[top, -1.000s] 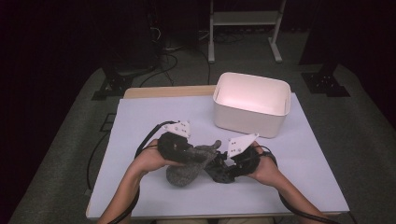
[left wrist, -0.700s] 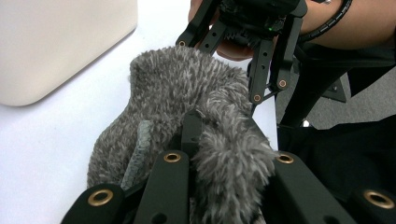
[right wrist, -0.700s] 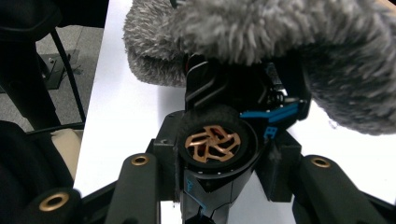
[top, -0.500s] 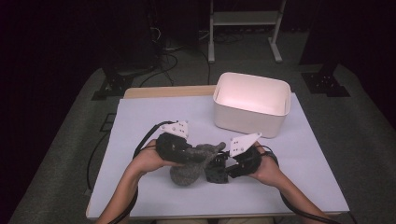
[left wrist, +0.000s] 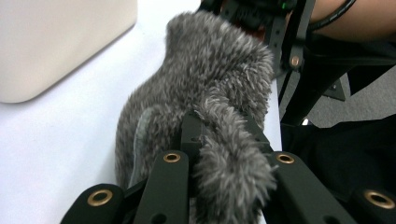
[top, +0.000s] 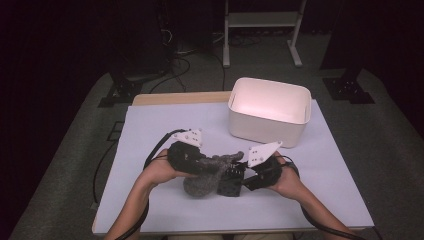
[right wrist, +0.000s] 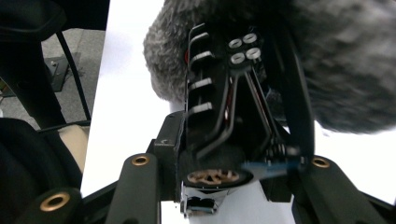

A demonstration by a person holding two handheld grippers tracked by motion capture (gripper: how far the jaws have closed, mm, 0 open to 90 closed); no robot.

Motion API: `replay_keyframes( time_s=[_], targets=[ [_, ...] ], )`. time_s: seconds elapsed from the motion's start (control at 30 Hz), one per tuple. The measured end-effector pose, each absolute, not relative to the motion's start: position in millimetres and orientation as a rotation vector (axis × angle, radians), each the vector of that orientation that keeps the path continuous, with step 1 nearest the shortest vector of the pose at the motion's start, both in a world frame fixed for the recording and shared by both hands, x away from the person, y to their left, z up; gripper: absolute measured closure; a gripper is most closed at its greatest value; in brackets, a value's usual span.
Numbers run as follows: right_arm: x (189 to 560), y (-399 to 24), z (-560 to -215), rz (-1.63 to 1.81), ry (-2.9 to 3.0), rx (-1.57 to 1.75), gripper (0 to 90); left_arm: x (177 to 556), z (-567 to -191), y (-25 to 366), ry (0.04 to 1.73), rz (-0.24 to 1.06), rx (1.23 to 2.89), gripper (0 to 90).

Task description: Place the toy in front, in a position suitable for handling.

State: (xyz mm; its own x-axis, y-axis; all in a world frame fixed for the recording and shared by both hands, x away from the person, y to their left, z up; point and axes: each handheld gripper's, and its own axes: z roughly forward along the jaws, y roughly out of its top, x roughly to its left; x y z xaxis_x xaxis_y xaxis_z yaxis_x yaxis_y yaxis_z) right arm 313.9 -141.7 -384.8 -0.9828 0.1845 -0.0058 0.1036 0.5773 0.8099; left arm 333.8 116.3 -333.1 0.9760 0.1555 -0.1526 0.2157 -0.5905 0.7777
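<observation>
Left hand-held gripper [left wrist: 219, 140] pinches the grey furry cover [top: 205, 176]; right hand-held gripper [right wrist: 229, 154] clamps the black device [right wrist: 233, 116] half inside it; fitting looks midway.

A shaggy grey fur cover [top: 207, 172] is half-pulled over a black microphone-like device [top: 231, 181] (its body upright) on the table.

One grey furry cover [top: 205, 176], one black device [top: 231, 181], one white bin [top: 267, 114], two tools: left [top: 212, 167], right [top: 239, 179].
</observation>
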Motion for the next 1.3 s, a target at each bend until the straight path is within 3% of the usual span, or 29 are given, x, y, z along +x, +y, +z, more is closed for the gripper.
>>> replay_keyframes(
  time_s=[0.33, 0.83, 1.3],
  targets=[
    [321, -107, -384, 1.361, 2.76, 0.182, 56.5, 330, -333, 141, 0.307, -0.051, 2.225, 76.7],
    [313, -139, -383, 1.243, 2.815, 0.217, 56.6, 333, -380, 117, 0.341, -0.151, 2.283, 76.4],
    [304, -170, -393, 1.236, 2.816, 0.285, 56.6, 332, -382, 100, 0.319, -0.14, 2.322, 76.2]
  ],
)
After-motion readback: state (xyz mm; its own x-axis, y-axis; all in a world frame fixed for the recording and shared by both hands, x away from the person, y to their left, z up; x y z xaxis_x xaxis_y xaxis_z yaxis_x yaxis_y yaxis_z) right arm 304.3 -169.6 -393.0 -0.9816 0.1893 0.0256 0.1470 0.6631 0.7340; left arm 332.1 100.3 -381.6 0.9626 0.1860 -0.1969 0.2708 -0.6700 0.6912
